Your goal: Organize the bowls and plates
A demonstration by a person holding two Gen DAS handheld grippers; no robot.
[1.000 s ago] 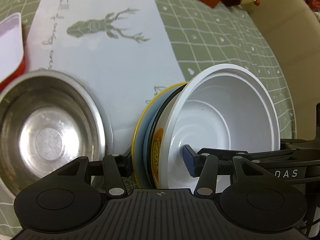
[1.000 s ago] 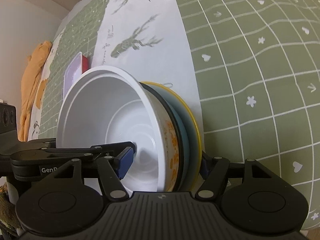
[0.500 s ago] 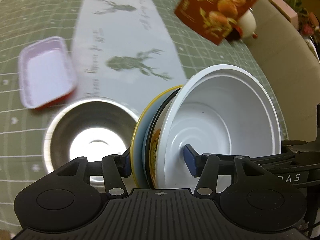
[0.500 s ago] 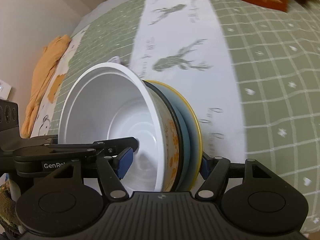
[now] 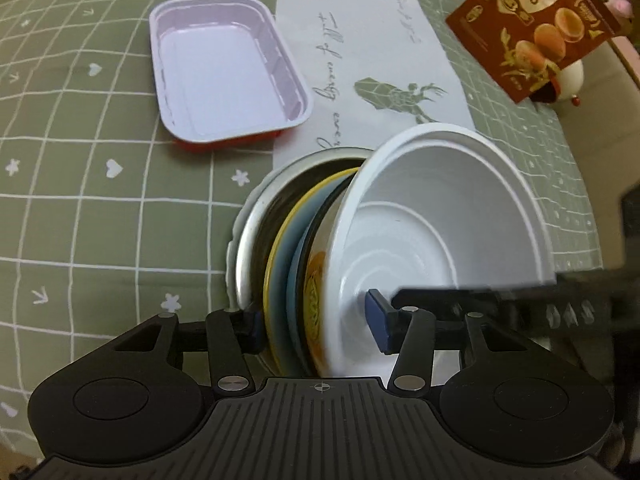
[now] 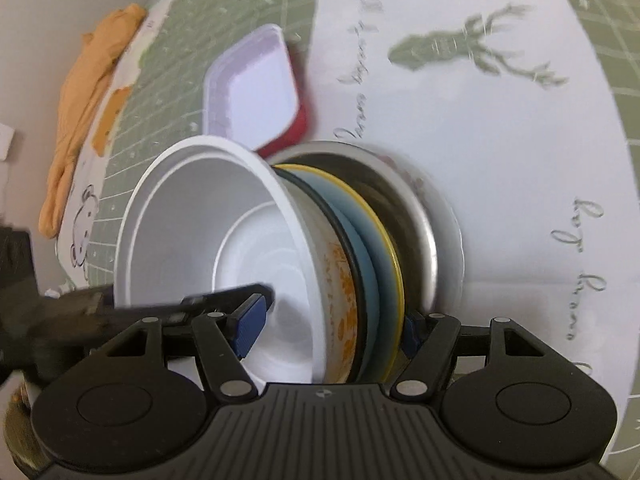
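Left wrist view: left claw (image 5: 318,316) at lower centre, pinching a nested stack, one blue pad against the back of the blue plate (image 5: 282,280), the other inside the white bowl (image 5: 440,248). Stack held on edge: white bowl at right, then a bowl with orange print (image 5: 314,292), a dark rim, then the yellow-rimmed blue plate at left. Just behind the plate, a steel bowl (image 5: 252,236), touching or nearly so; cannot tell which. Pink rectangular tray (image 5: 224,64) with red underside at upper left, empty, well apart on the green gridded desk (image 5: 100,208). Brown quail-eggs packet (image 5: 536,24) at upper right. Right claw's blurred finger crossing in from the right edge, reaching into the white bowl.

Right wrist view: right claw (image 6: 330,322) at lower centre, clamped on the same stack, mirrored; one pad inside the white bowl (image 6: 208,224), the other behind the blue plate (image 6: 376,248). Steel bowl (image 6: 420,216) behind the plate, seated on a white plate (image 6: 452,232) lying on the deer-print runner (image 6: 500,160). Pink tray (image 6: 252,92) above the stack. Orange cloth (image 6: 84,92) at upper left.
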